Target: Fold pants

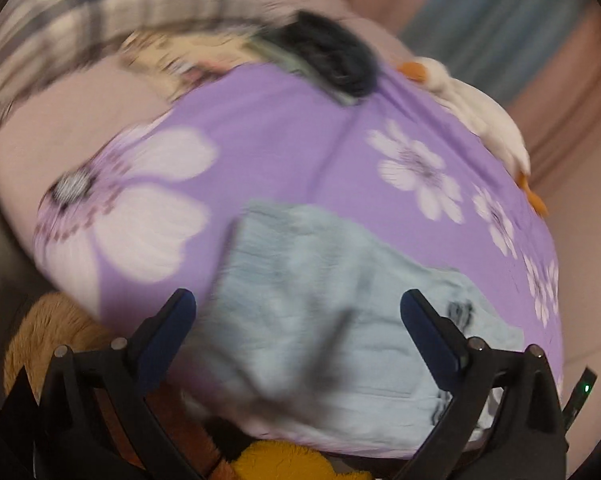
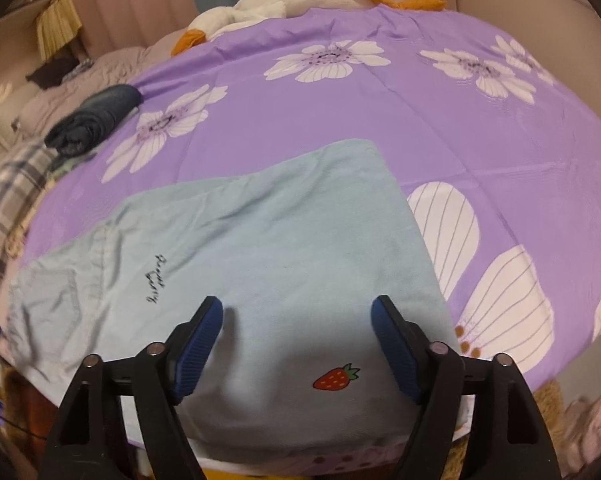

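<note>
Light blue pants (image 2: 260, 248) lie folded flat on a purple flowered sheet (image 2: 420, 120), with black script and a red strawberry print (image 2: 334, 378) near the front edge. My right gripper (image 2: 296, 316) hovers just above the pants with its jaws open and nothing between them. The left wrist view is blurred; there the same pants (image 1: 312, 304) lie below my left gripper (image 1: 298, 312), whose jaws stand wide open and empty over the cloth.
A rolled dark garment (image 2: 94, 118) sits at the sheet's left edge, seen also as a dark roll (image 1: 332, 60). A white plush goose (image 2: 284, 4) lies at the far edge. Plaid bedding (image 2: 8, 200) is on the left, curtains behind.
</note>
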`<state>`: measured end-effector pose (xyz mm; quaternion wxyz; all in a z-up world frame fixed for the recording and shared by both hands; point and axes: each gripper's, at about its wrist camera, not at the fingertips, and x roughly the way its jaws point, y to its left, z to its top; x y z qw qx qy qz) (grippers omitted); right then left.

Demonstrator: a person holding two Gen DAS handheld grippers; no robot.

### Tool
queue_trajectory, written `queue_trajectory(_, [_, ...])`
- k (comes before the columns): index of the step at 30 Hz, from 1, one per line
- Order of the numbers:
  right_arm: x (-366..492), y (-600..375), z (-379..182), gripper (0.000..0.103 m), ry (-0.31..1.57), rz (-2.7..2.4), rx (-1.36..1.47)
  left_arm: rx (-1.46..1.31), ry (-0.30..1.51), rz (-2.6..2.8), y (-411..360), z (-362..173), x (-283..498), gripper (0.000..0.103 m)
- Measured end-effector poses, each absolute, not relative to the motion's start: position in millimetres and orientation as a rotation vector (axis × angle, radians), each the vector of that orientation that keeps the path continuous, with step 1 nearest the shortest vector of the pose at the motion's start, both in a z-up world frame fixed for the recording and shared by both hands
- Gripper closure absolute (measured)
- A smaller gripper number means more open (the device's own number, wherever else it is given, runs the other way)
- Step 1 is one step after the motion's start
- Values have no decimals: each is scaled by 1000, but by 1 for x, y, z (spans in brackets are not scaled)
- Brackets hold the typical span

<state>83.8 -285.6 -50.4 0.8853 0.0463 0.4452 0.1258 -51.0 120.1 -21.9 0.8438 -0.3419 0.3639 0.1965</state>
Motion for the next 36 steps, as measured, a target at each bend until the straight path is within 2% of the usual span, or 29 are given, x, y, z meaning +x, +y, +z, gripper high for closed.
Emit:
queue_trajectory(5, [82, -279, -50, 26, 934, 262, 101, -886, 822, 379, 138, -55, -61, 2])
queue_trajectory(12, [80, -271, -50, 26, 940, 266, 67, -919, 799, 305, 132, -57, -52, 6])
queue_trajectory(15, [80, -271, -50, 26, 940, 267, 70, -957, 783, 295, 135, -59, -55, 15])
queue_trajectory(18, [79, -269, -51, 26, 939, 266, 65, -1134, 736, 202, 145, -72, -63, 31])
queue_trajectory(20, [79, -267, -51, 26, 938, 268, 63, -1177, 721, 175, 149, -78, -62, 48])
queue_trajectory(22, [79, -265, -51, 26, 938, 277, 63, -1190, 714, 173, 148, -78, -61, 53])
queue_trajectory(23, [79, -264, -51, 26, 938, 280, 62, -1193, 713, 164, 145, -75, -59, 59])
queue_trajectory(26, [78, -262, -51, 26, 938, 287, 59, -1179, 687, 126, 137, -57, -54, 63])
queue_trajectory(32, [76, -274, -45, 26, 935, 302, 116, -1011, 580, -41, 94, 24, -32, 64])
queue_trajectory(36, [74, -285, -39, 26, 910, 282, 143, -879, 580, -153, 50, 63, -7, 65])
